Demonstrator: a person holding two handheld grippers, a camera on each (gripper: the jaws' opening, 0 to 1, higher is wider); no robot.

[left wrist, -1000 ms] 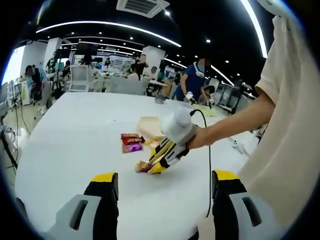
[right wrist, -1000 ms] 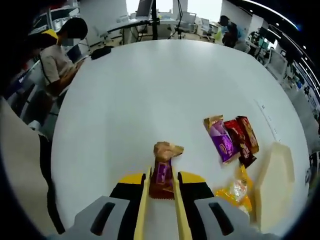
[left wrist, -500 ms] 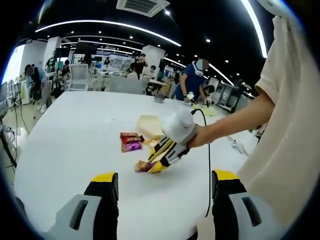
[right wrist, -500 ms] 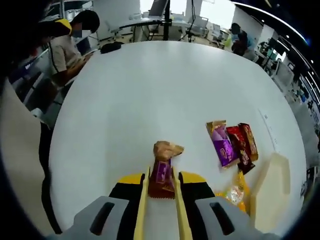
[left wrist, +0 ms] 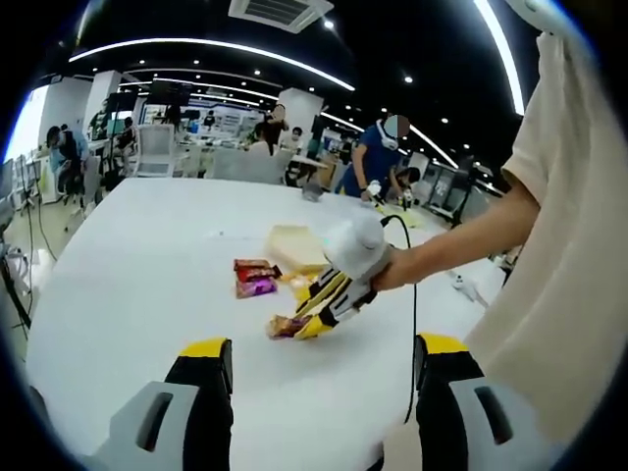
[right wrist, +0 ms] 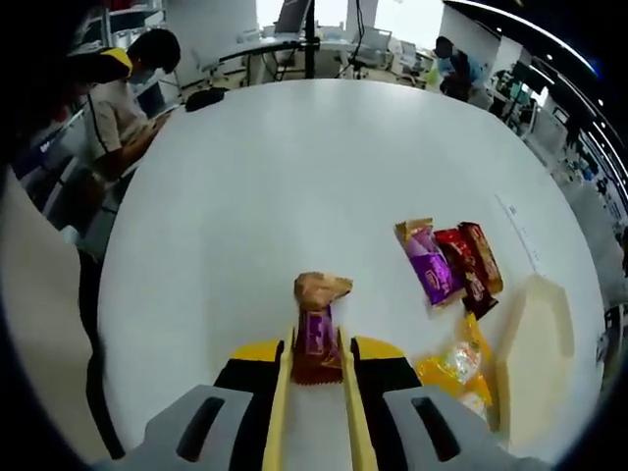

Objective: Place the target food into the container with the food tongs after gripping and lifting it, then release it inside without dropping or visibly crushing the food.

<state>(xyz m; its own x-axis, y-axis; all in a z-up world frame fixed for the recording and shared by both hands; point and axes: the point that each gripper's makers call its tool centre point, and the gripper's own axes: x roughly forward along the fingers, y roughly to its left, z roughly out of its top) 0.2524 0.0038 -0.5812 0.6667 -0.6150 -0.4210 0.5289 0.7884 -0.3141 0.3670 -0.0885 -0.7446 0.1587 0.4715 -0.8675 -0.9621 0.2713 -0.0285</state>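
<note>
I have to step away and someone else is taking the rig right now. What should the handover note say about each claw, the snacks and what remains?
Right claw: shut on a purple snack pack, held through thin yellow tongs.
Left claw: open, holding nothing, above the white table.
Other things: purple and red packs and a yellow pack lie on the table beside the pale container.
Done: the snack is gripped.
Left: carry it to the container and release it inside gently, without crushing it.

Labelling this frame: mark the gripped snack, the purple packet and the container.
gripped snack (right wrist: 316, 334), right gripper view, purple wrapper middle
purple packet (right wrist: 430, 273), right gripper view, wrapper centre
container (right wrist: 535, 334), right gripper view, pale flat face
</note>
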